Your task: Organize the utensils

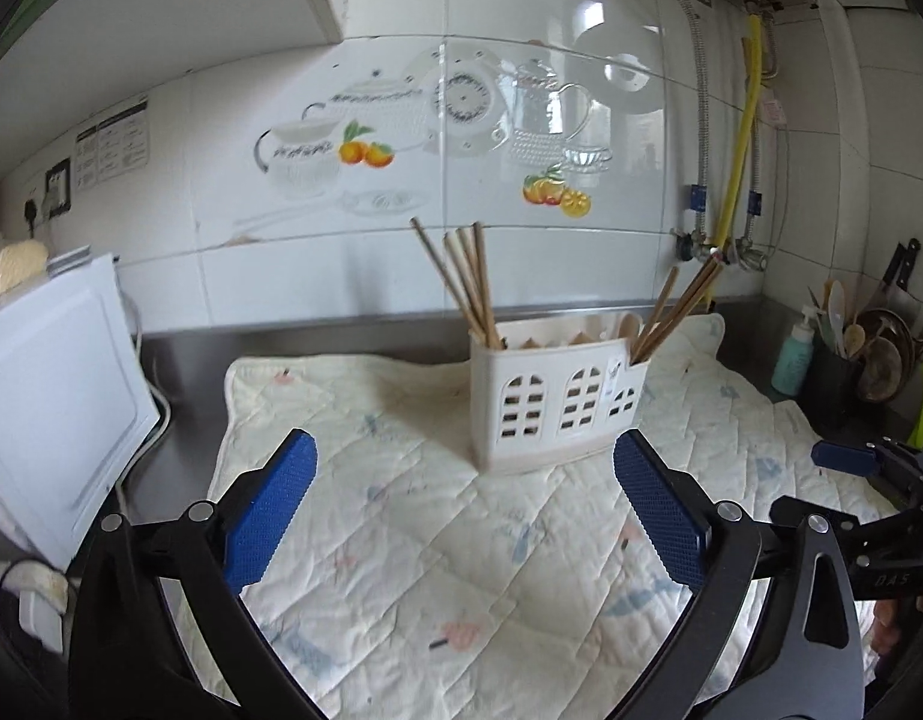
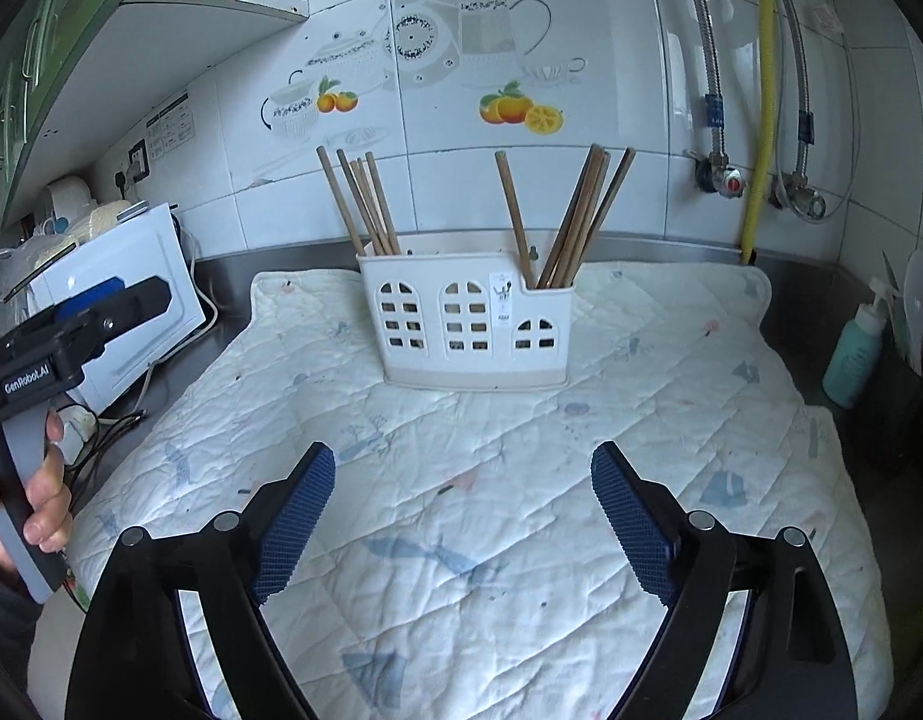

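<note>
**Q:** State the condition of both tools.

**A:** My left gripper [image 1: 464, 459] stands with its jaws spread wide, nothing between the blue pads [image 1: 659, 510]. My right gripper [image 2: 463, 474] is likewise spread and empty. Both hover over the quilted mat [image 2: 521, 480], pointing toward the wall.

**Q:** Locate the task items.

**A:** The white utensil holder [image 2: 470, 324] stands upright on the mat, near the tiled wall [image 2: 611, 60]. One bundle of wooden chopsticks [image 2: 365, 204] leans in its left compartment; a second bundle [image 2: 572, 222] leans in the lower right compartment. From the left wrist view, a pale spoon tip [image 1: 628, 324] shows just beside the right bundle.

**Q:** Surroundings?

**A:** A white appliance [image 2: 125, 294] sits left of the mat. A teal bottle [image 2: 854, 354] stands at its right.
</note>
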`<state>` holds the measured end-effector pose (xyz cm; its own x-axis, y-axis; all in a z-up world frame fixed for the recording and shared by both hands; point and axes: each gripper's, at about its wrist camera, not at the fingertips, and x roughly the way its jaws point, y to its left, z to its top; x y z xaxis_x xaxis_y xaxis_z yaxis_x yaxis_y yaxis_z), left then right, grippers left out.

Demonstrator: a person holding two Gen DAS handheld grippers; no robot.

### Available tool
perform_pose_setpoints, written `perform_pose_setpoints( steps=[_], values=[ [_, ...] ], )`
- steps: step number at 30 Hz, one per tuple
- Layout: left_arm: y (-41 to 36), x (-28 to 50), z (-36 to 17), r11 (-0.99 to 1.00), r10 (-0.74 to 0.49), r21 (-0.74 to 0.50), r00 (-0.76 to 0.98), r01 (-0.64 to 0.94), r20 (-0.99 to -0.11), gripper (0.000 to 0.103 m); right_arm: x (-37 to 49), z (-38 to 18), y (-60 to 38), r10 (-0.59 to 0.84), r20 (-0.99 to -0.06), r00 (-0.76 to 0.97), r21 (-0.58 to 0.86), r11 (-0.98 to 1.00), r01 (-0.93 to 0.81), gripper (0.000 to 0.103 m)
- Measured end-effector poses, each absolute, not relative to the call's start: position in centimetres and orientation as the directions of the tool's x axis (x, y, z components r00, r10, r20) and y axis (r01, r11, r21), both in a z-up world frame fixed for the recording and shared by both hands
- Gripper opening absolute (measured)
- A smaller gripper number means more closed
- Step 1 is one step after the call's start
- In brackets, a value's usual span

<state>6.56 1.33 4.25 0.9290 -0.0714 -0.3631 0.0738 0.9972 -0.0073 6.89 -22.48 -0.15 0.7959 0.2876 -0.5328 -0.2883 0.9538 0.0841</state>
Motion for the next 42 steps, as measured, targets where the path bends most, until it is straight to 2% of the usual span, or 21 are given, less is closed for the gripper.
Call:
perform_pose_setpoints(
  steps=[6, 17, 22, 42],
  values=[
    [2.4, 4.8, 2.0, 1.000, 0.005, 0.012, 0.918, 0.000, -0.397, 0.098, 5.6, -0.9, -22.3, 0.259, -0.545, 0.798, 0.063, 0.961, -0.270, 0.088],
    [3.6, 2.3, 0.3, 0.999, 0.023, -0.020, 0.898, -0.036, -0.439, 0.098, 4.4, -1.2, -22.2, 0.255, -0.541, 0.801, 0.081, 0.964, -0.252, 0.090],
    [3.5, 1.5, 0.1, 0.999, 0.047, 0.010, 0.897, -0.047, -0.440, 0.098, 3.9, -1.3, -22.3, 0.261, -0.541, 0.800, 0.094, 0.964, -0.251, 0.090],
    [3.0, 1.5, -0.9, 1.000, 0.024, 0.013, 0.861, -0.020, -0.508, 0.098, 3.8, -2.0, -21.8, 0.267, -0.556, 0.787, 0.104, 0.962, -0.253, 0.091]
  ],
)
